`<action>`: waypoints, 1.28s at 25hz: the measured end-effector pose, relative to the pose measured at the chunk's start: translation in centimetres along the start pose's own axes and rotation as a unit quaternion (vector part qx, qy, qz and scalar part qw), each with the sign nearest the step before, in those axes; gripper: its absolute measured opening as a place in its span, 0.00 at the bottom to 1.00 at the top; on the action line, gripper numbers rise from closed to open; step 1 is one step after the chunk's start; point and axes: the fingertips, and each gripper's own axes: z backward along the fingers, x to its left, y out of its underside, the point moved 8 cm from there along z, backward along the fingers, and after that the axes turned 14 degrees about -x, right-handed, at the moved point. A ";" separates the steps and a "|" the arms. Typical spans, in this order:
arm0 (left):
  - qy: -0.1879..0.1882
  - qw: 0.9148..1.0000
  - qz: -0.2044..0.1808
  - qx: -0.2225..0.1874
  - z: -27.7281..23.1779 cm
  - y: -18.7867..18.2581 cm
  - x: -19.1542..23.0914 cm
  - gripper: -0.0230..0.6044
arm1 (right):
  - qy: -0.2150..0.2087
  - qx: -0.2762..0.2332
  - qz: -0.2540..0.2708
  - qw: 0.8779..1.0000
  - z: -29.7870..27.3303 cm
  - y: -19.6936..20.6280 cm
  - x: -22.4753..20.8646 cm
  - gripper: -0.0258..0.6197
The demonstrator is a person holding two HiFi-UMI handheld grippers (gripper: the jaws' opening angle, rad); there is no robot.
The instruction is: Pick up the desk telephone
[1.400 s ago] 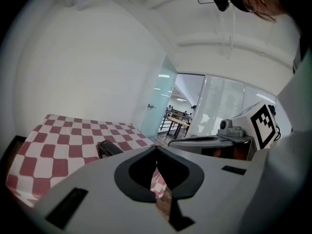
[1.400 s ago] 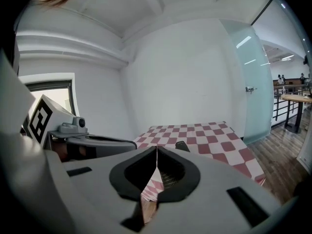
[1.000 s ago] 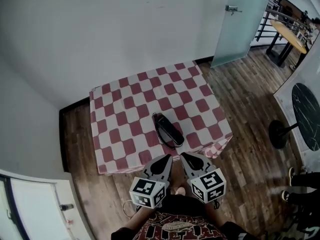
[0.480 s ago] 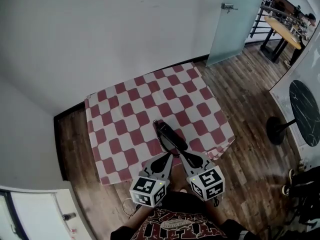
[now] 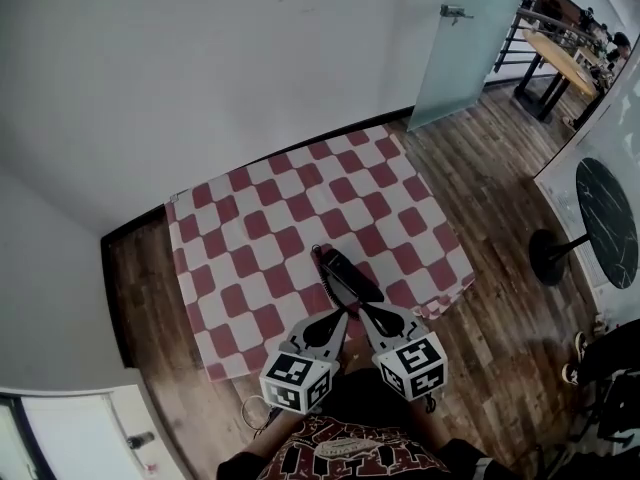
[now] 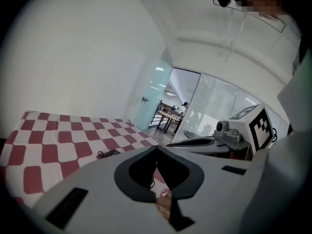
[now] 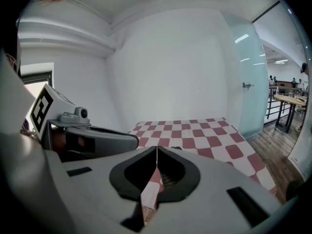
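A black desk telephone (image 5: 346, 277) lies on the table's red-and-white checked cloth (image 5: 250, 238), near the front edge, its coiled cord along its left side. My left gripper (image 5: 340, 315) and right gripper (image 5: 363, 309) hover side by side just short of the phone's near end, both shut and empty. In the left gripper view the jaws (image 6: 156, 146) meet at the tip; the phone (image 6: 109, 153) shows low on the cloth to their left. The right gripper's jaws (image 7: 156, 147) are also pressed together, with the phone's dark end (image 7: 176, 147) peeking just beyond them.
A white wall runs behind the table. A frosted glass door (image 5: 460, 43) stands at the back right, and a round black pedestal table (image 5: 605, 228) is on the wooden floor to the right. A loose cable (image 5: 255, 413) lies by the person's feet.
Both grippers have advanced toward the table, and their tips have come from the cloth's front edge to the phone's near end. The phone has not moved.
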 end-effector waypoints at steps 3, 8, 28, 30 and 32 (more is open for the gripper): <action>-0.006 1.000 -0.002 -0.004 0.0 -0.4 0.7 0.05 | -0.002 0.000 0.001 1.000 -0.6 -0.2 0.1 0.07; -0.021 1.000 0.006 -0.002 -0.5 -0.3 1.6 0.05 | -0.019 0.008 -0.001 1.000 -2.0 -0.4 -0.4 0.07; -0.158 0.987 0.028 0.003 -6.9 -0.7 3.4 0.05 | -0.173 0.068 0.043 0.982 -8.1 -2.3 -7.4 0.07; -0.173 0.985 0.025 0.003 -7.2 -0.7 3.3 0.05 | -0.189 0.069 0.049 0.978 -8.4 -2.3 -7.8 0.07; -0.187 0.982 0.023 0.003 -7.5 -0.5 3.2 0.05 | -0.201 0.071 0.050 0.976 -8.7 -2.3 -8.1 0.07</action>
